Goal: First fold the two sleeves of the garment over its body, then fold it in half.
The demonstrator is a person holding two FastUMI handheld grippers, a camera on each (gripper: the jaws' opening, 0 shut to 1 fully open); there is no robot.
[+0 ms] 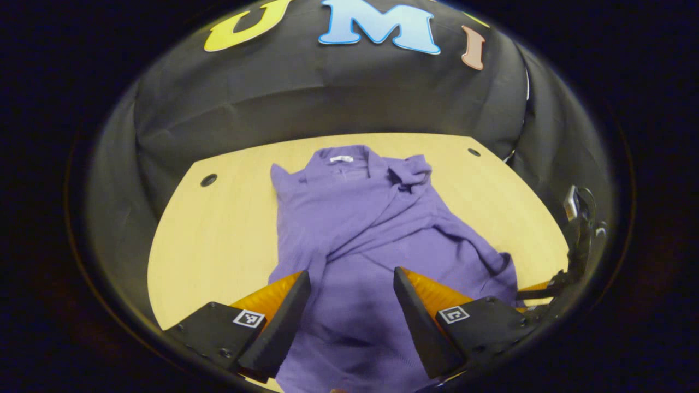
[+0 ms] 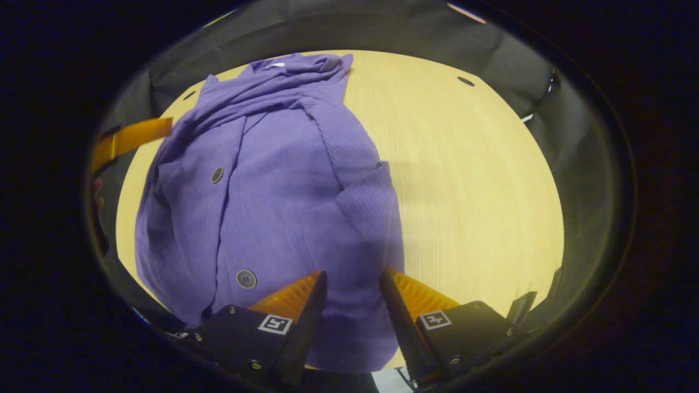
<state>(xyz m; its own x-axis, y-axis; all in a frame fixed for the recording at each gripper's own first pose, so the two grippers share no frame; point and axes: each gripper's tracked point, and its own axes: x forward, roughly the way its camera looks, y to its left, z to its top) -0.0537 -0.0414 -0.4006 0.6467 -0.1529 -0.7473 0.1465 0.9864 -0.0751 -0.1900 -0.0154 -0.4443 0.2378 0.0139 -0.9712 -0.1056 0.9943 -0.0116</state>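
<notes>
A purple button-front garment (image 1: 355, 218) lies on the wooden table (image 1: 218, 234), collar at the far end. Both sleeves lie across its body; one sleeve (image 1: 453, 229) runs down its right side in bunched folds. My left gripper (image 1: 351, 275) is open just above the near hem, with fabric under the gap between its fingers. In the right gripper view the garment (image 2: 273, 191) shows two buttons, and a folded sleeve (image 2: 355, 180) lies along its right edge. My right gripper (image 2: 352, 275) is open over the hem there, nothing pinched.
Bare tabletop (image 2: 464, 191) stretches to the garment's right and also to its left (image 1: 218, 234). Small round holes (image 1: 208, 179) mark the table's far corners. One left gripper finger (image 2: 131, 137) and a hand (image 2: 97, 194) show at the garment's left side.
</notes>
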